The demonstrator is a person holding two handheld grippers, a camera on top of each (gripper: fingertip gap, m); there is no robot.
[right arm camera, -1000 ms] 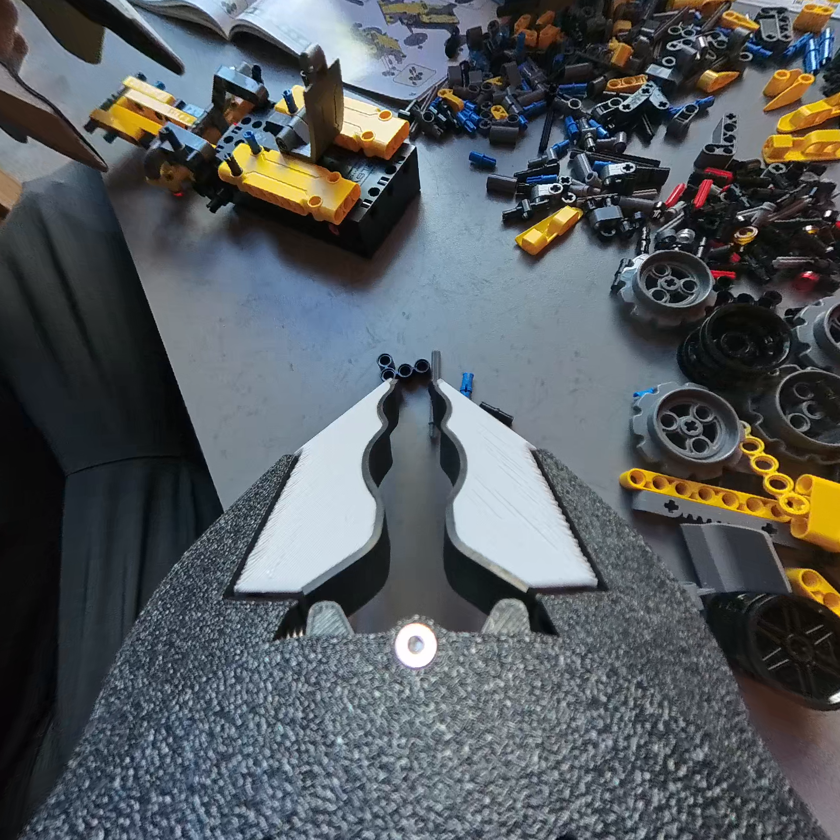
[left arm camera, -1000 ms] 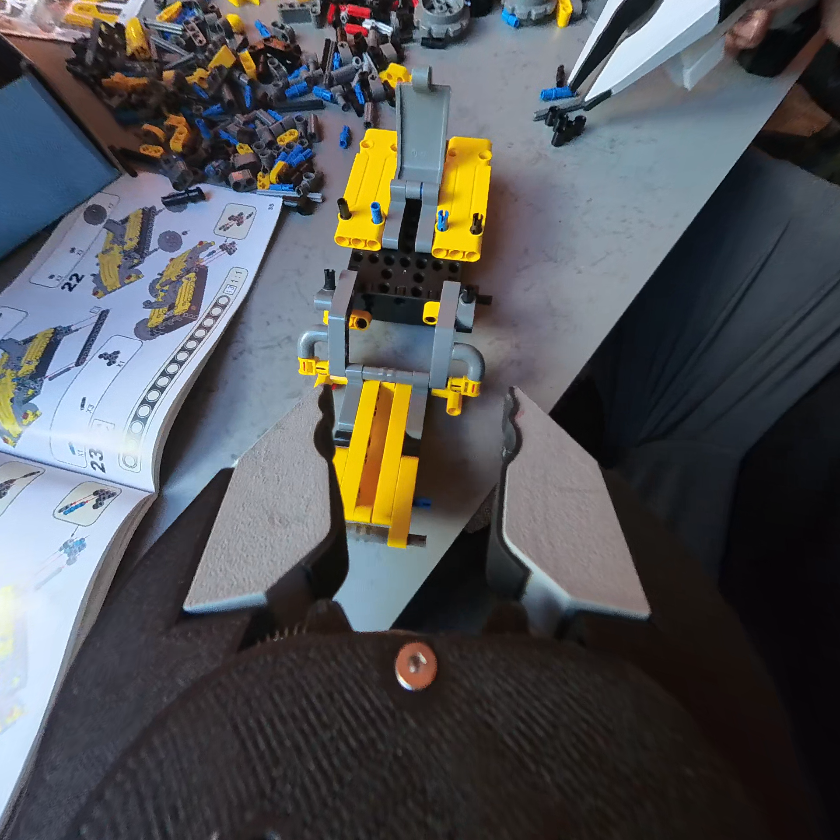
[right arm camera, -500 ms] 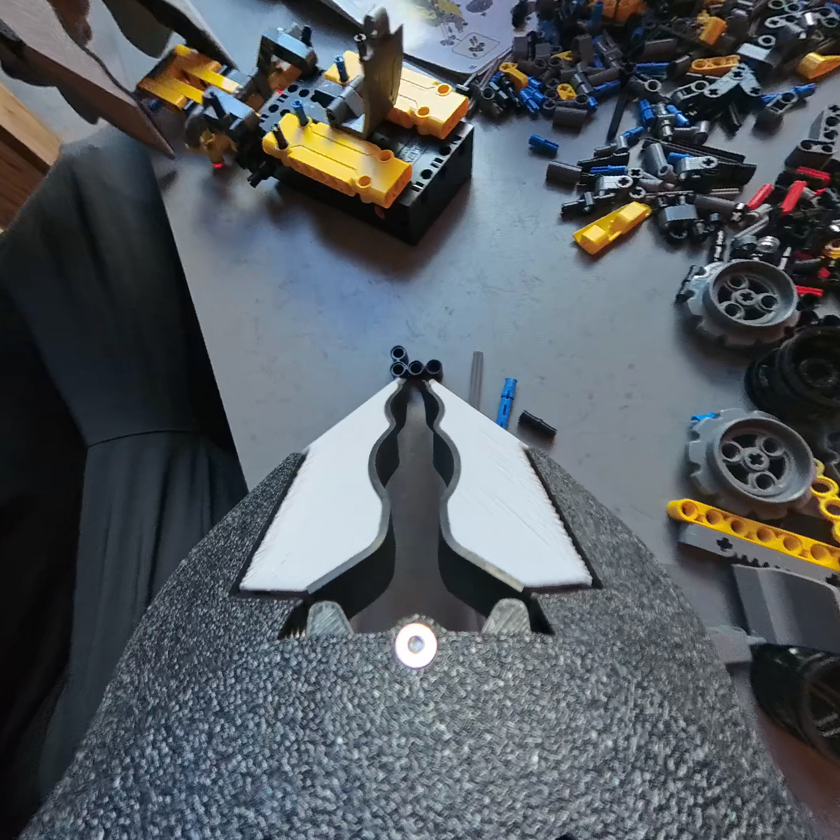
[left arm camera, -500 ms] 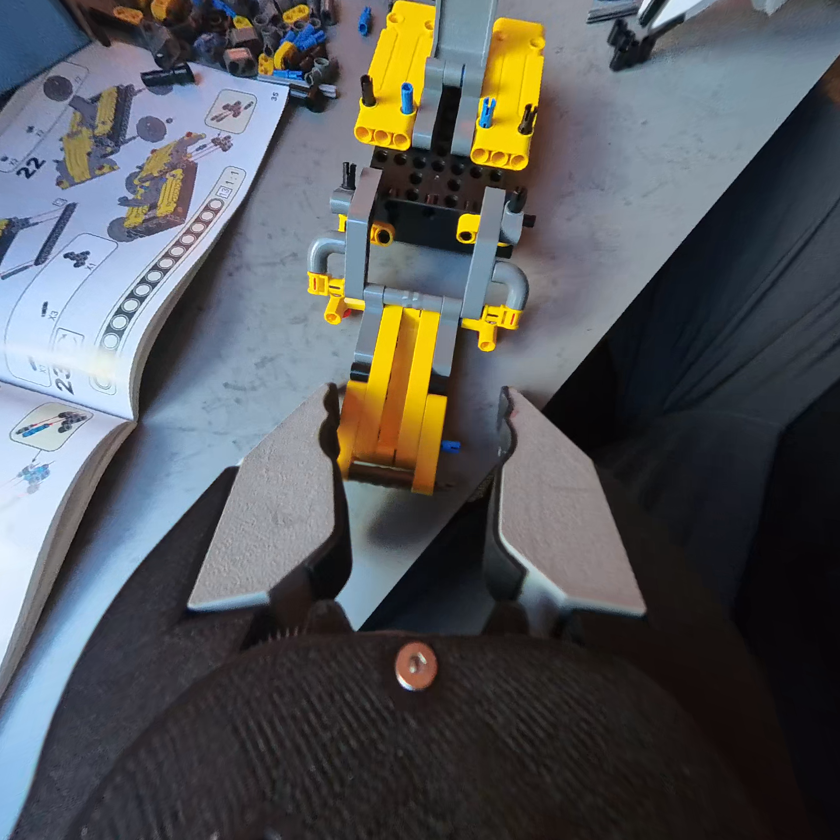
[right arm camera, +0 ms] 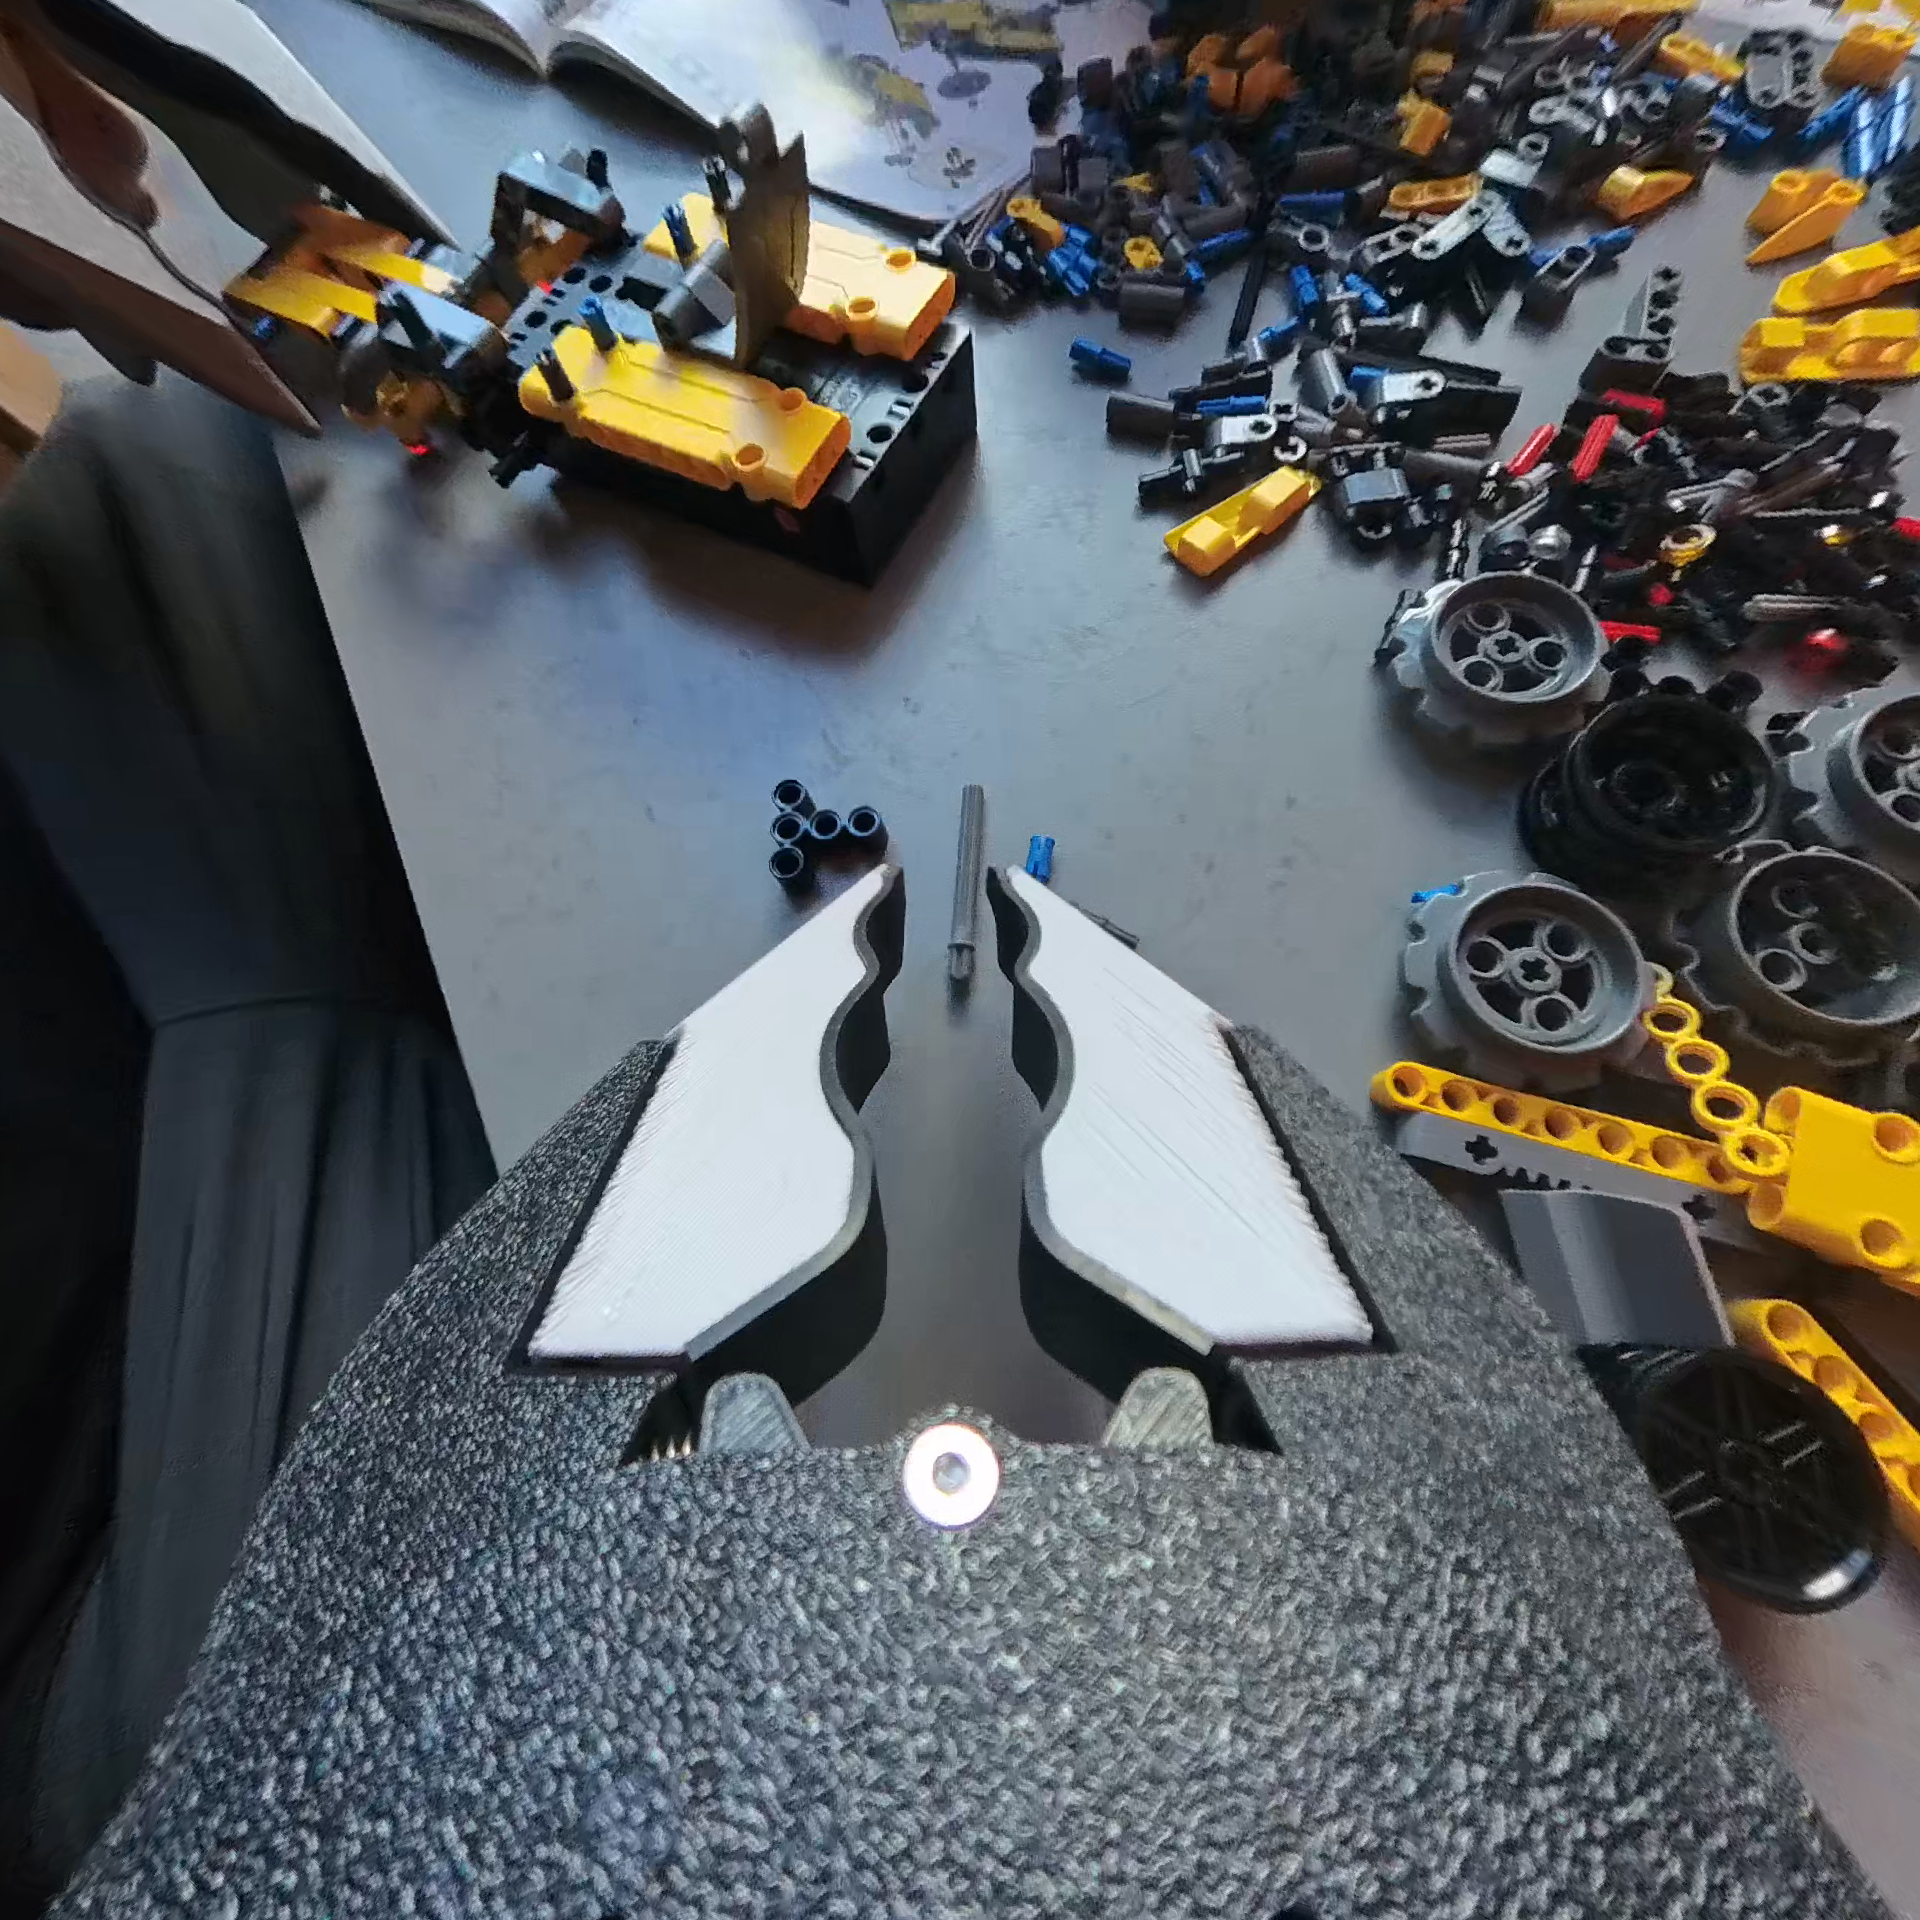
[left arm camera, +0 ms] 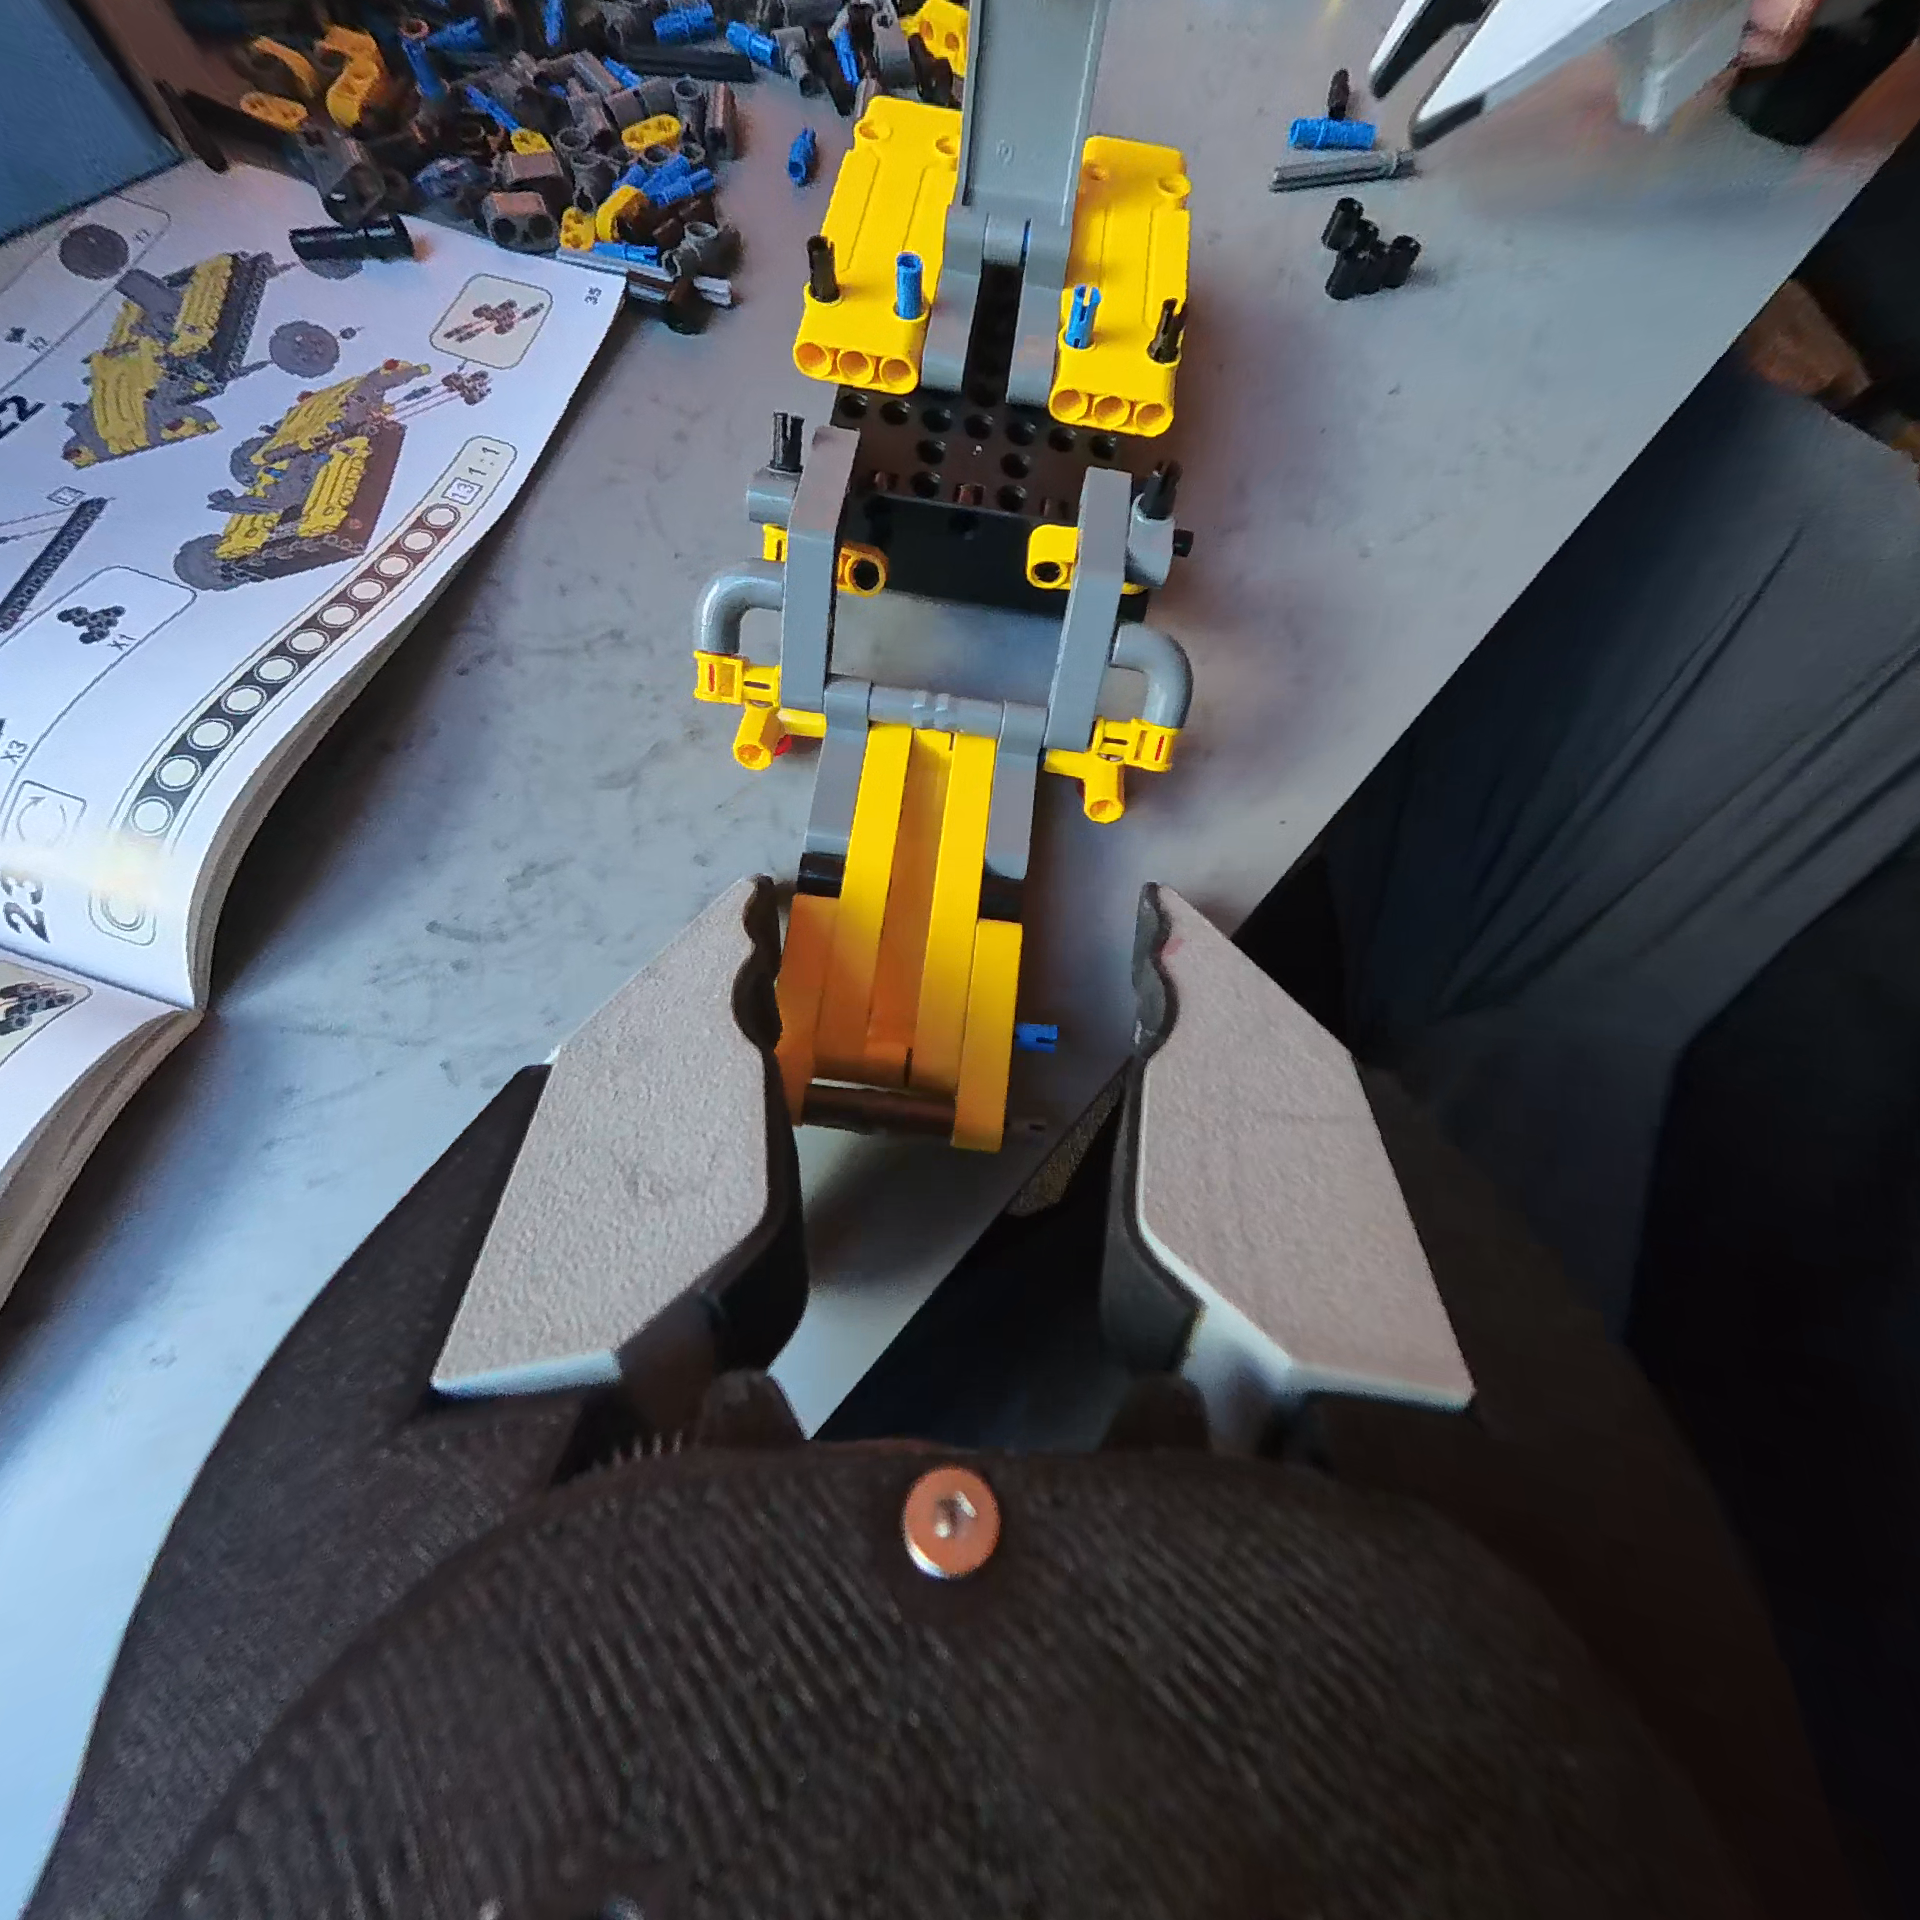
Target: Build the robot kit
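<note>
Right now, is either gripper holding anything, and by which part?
Nothing is held. The left gripper is open around the yellow model's narrow yellow end, gap showing on one side. The right gripper is open astride a grey axle.

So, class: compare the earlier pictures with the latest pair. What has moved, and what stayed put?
The left claw has advanced and now straddles the yellow arm of the model, open. The right claw shifted sideways from the black connector to bracket the grey axle, opening slightly. Nothing is gripped. Model, booklet and loose parts stayed put.
</note>
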